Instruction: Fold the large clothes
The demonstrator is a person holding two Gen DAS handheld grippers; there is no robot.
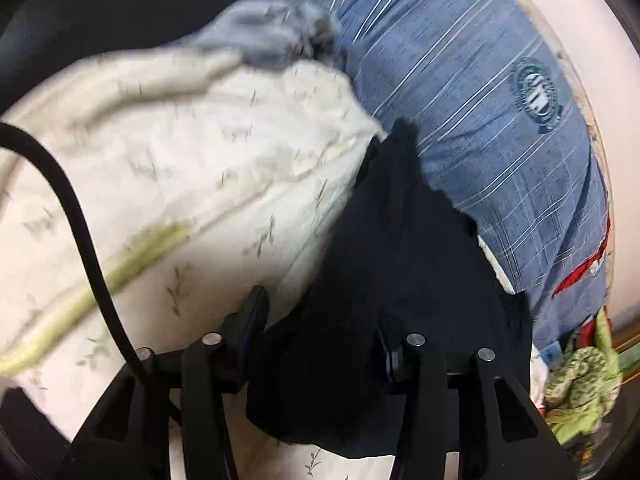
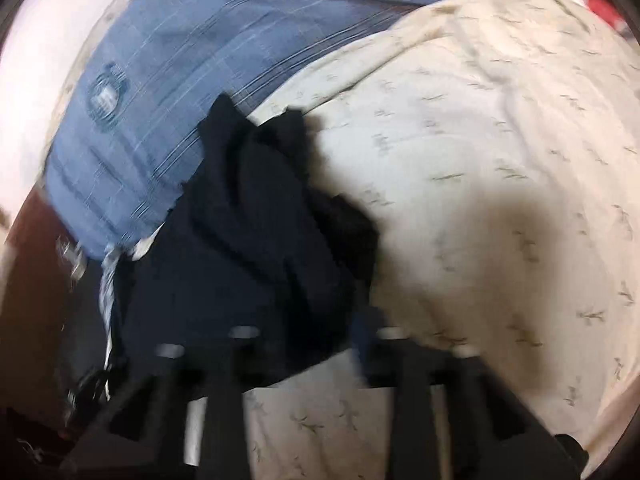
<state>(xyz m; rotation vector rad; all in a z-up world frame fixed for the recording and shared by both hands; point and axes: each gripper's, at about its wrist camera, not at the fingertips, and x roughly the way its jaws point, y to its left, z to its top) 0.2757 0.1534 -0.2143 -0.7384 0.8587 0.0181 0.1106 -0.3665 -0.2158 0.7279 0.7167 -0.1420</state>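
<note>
A dark navy garment [image 1: 392, 280] lies crumpled on a cream bedspread with a leaf print [image 1: 200, 184], against a blue striped pillow [image 1: 472, 92]. My left gripper [image 1: 320, 332] is open, its fingers [image 1: 254, 312] spread, and the garment lies between and over them. In the blurred right wrist view the same garment [image 2: 248, 248] lies bunched just ahead of my right gripper [image 2: 312, 344]. Its jaws look spread, with cloth draped over the left one.
A black cable [image 1: 76, 232] crosses the left wrist view. A grey-blue cloth [image 1: 272, 28] lies at the far end of the bedspread. Green patterned and red clothes [image 1: 580, 376] are heaped at the right by the pale wall [image 1: 592, 40].
</note>
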